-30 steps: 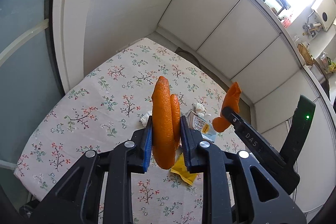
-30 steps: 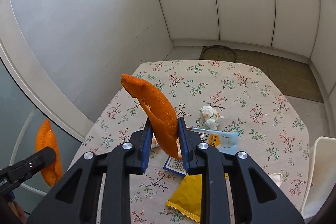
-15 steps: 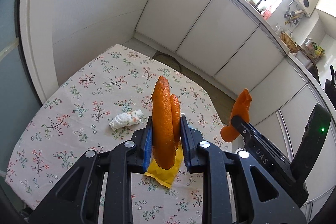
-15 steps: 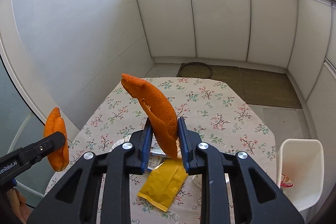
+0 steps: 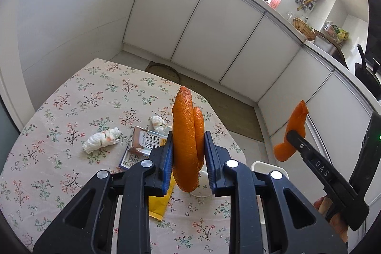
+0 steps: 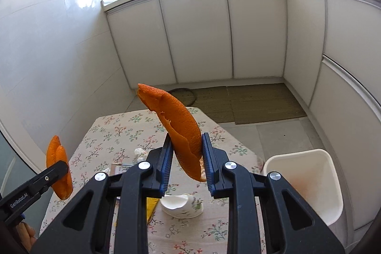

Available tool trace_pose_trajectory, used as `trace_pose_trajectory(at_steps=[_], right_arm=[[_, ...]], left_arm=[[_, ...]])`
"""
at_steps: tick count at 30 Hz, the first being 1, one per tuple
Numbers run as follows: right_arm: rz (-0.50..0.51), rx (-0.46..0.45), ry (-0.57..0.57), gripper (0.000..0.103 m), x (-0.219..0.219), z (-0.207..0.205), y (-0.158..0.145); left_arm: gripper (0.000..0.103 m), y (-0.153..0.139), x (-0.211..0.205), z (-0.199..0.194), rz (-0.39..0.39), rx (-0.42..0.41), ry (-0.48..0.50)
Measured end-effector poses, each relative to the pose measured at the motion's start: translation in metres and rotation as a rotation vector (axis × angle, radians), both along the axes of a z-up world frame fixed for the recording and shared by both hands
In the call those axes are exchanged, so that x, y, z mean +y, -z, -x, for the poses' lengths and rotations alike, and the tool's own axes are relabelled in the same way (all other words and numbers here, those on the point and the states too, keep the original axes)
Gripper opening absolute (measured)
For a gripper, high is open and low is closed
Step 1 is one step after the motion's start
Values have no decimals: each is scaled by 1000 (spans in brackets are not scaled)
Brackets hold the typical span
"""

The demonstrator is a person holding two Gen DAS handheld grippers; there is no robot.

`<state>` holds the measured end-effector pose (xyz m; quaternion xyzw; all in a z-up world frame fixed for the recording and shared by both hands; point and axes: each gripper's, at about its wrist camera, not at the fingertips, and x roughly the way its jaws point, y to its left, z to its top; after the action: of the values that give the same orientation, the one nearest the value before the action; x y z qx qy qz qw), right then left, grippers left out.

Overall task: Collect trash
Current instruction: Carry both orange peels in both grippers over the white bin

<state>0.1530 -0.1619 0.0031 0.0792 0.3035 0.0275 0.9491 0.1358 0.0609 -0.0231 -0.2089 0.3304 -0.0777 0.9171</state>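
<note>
1. Fingers of both grippers are clamped on orange peel. The left gripper (image 5: 188,154), bottom centre of the left wrist view, squeezes a folded orange peel (image 5: 187,139) that stands upright between its blue pads. The right gripper (image 6: 185,158), bottom centre of the right wrist view, pinches a curved orange peel strip (image 6: 178,130) whose tip leans toward the upper left.
2. Below both grippers lies a table with a floral cloth (image 5: 71,111), filling the lower left of the left wrist view.
3. White cabinets (image 6: 197,35) curve across the upper half of the right wrist view, with a cluttered counter above them.
4. A white bin (image 6: 307,180) sits in the lower right of the right wrist view, beside the table's edge.
5. A flattened carton (image 5: 142,142) lies on the cloth, just left of the left gripper's pads.
6. A yellow wrapper (image 5: 158,204) shows under the left gripper, partly hidden.
7. A crumpled tissue (image 5: 101,139) rests left of the carton; a smaller tissue wad (image 5: 158,123) lies just above the carton.
8. A broken white cup piece (image 6: 182,205) lies on the cloth, low in the right wrist view.
</note>
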Motion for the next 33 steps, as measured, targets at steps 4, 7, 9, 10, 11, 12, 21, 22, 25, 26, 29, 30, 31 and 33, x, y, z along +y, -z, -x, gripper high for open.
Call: trace_pose_trajectory(at_steps=[4,7,9,10,11,12,21,22,25,26,29,30,31,33], right_arm=[[7,-7,75,25,-28,4,2],[4,-5,117,25,-50,6,3],[0,-3,148,25,-66,9,4],[0,-2,161,25,-72,10,5],[1,0,176,25,-79,10,5],[2,2,189,25,-84,11,5],[26,67,349,25,-151,19,24],[28,75,364,27,-157,20,27],[20,106,412,29,-181,25,36],[14,111,427,30,-189,28,37],[12,99,466,38,-209,37,37],[11,92,476,43,-213,40,35],[11,82,488,46,-219,43,34],[9,74,504,48,-229,49,33]], left_arm=[[23,3,-19,-4,-10,-1,28],[23,4,-34,-7,-15,0,52],[23,5,-45,-9,-20,1,70],[23,5,-49,-10,-21,1,76],[23,6,-53,-11,-21,0,83],[23,6,-59,-12,-21,0,91],[23,8,-111,-16,-25,0,161],[23,8,-119,-17,-28,-1,170],[23,11,-137,-19,-29,3,199],[23,12,-144,-20,-31,4,209],[23,17,-164,-22,-40,5,237],[23,19,-171,-23,-43,6,249],[23,21,-178,-24,-47,9,259],[23,25,-192,-25,-53,15,282]])
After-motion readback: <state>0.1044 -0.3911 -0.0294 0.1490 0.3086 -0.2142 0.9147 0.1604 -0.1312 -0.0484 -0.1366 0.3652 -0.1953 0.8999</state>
